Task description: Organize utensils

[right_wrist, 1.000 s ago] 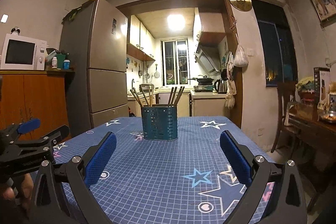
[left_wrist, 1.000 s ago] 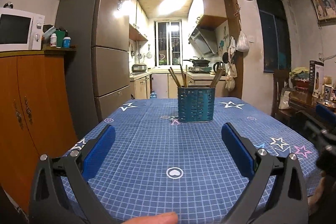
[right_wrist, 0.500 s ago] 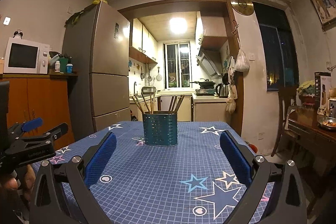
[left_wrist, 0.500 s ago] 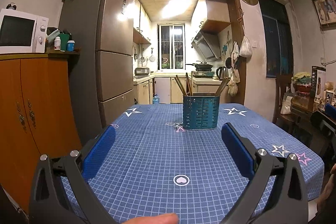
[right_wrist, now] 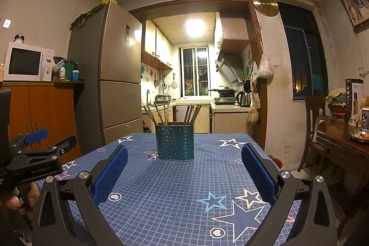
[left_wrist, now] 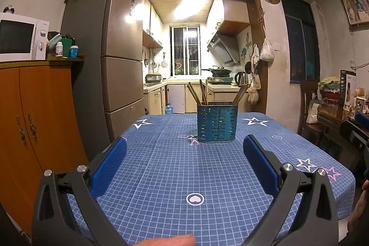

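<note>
On the tabletop I see the chopstick holder; left tongs and right tongs gape wide, empty.

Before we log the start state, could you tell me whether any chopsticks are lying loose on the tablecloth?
No, the chopsticks all stand in the teal holder; the tablecloth around it is bare.

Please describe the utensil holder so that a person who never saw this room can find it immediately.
Find the table with the blue checked, star-printed cloth. Standing alone toward its far end is the utensil holder: a teal perforated metal container with brown chopsticks sticking out.
</note>
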